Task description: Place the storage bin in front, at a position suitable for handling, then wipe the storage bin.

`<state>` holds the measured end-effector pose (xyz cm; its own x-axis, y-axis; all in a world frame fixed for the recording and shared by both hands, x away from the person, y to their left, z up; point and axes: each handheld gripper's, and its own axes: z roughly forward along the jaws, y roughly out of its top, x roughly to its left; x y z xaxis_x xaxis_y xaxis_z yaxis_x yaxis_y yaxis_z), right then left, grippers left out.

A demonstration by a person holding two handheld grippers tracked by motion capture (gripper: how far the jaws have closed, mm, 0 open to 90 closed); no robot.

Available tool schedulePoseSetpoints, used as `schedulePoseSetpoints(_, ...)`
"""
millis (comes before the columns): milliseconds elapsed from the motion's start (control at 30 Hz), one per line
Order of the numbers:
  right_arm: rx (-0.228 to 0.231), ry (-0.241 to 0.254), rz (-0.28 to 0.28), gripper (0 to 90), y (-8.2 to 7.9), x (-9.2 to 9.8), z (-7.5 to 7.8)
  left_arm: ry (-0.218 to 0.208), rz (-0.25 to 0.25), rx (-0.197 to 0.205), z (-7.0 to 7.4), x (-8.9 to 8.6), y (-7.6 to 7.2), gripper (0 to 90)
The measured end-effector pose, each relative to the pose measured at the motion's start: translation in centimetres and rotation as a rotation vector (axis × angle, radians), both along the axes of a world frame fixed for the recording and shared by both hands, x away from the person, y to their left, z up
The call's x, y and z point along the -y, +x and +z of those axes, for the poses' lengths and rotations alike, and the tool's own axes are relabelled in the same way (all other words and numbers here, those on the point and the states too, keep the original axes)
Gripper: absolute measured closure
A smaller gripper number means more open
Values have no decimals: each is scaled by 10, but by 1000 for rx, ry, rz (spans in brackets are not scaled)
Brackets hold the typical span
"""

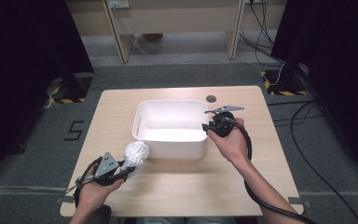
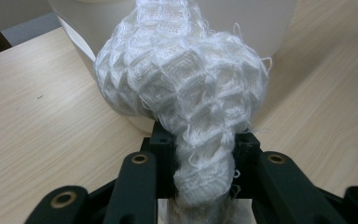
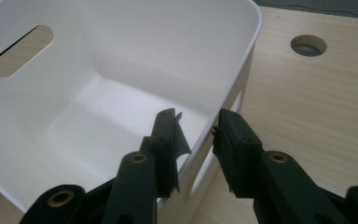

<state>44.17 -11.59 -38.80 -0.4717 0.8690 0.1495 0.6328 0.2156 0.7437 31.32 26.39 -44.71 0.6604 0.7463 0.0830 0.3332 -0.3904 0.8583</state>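
A white knitted mesh bundle is held just above the table at the front left corner of a white plastic bin. My left gripper is shut on the bundle's narrow tail. In the left gripper view the puffy head of the bundle swells above the jaws of the left gripper, with the bin's wall right behind it. My right gripper is at the bin's right side. One of its jaws is inside the bin and one outside, and the right gripper is clamped on the rim. The bin is empty.
The bin stands in the middle of a light wooden table. A round cable hole lies behind the bin, also seen as the cable hole past its corner. Desk legs and cables stand on the floor beyond the table.
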Motion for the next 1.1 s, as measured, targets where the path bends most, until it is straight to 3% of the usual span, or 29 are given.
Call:
schedulePoseSetpoints(367,7,-25,1,705,1,-2,1,-43,27,-3,-3,-6,0,688)
schedulePoseSetpoints(900,14,-49,-14,727,1,-5,2,-57,52,-3,0,-3,3,683)
schedulePoseSetpoints(1100,16,-58,-13,734,0,-5,2,-39,52,-9,3,-1,5,684)
